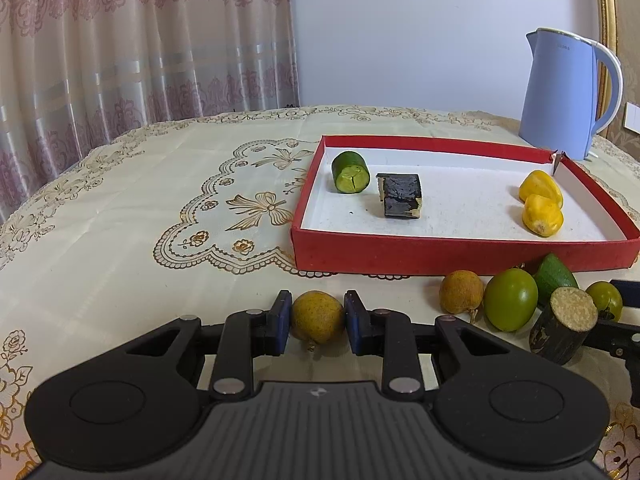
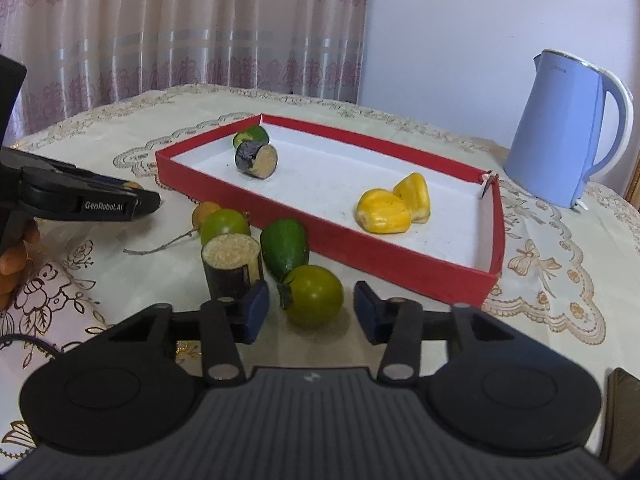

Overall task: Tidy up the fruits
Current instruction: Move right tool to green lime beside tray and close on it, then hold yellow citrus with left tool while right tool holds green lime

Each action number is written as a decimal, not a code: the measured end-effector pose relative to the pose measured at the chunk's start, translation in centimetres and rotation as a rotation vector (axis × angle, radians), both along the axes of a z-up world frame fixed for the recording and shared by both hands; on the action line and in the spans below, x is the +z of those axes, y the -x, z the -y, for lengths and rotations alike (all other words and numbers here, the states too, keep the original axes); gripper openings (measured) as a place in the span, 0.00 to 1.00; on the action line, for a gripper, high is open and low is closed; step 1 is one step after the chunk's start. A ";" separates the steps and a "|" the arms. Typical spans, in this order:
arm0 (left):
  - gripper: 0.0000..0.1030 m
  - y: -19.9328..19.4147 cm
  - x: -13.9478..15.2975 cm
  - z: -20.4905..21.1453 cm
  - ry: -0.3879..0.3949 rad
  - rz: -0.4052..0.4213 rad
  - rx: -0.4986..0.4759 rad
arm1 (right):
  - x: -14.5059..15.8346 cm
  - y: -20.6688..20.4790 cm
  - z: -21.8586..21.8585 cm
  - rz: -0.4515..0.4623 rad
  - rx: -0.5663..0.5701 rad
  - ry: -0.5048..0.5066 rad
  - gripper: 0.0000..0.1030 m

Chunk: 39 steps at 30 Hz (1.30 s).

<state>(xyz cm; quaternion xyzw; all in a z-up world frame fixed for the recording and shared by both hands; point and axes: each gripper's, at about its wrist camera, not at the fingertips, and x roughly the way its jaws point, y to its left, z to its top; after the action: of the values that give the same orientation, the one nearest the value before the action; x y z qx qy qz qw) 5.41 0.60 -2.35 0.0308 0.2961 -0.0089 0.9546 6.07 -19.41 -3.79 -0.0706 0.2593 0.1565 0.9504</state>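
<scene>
Gripping a small round brownish-yellow fruit [image 1: 317,317] in my left gripper [image 1: 317,322], near the red cardboard tray [image 1: 440,254], I judged it light, firm; my right gripper [image 2: 310,308] gaped around a smooth green round fruit [image 2: 316,295], untouched.

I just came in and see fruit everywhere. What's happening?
A person with two grippers is sorting fruit into the red tray. The left gripper pinches a small brown fruit on the table. The right gripper sits around a green round fruit, not squeezing yet. Four pieces lie in the tray.
</scene>
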 end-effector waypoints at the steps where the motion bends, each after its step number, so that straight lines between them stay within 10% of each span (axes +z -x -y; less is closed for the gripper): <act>1: 0.27 0.0 0.0 0.0 0.000 0.000 0.000 | -0.1 0.0 -0.1 -0.001 0.001 0.003 0.36; 39: 0.27 0.0 0.0 0.0 -0.002 0.000 0.000 | 0.3 1.4 2.8 0.046 -0.144 -0.091 0.30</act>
<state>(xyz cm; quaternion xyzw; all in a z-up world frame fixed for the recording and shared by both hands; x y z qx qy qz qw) 5.39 0.56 -2.31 0.0315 0.2963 -0.0085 0.9545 4.66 -22.17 -3.46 -0.0122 0.2346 0.0979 0.9671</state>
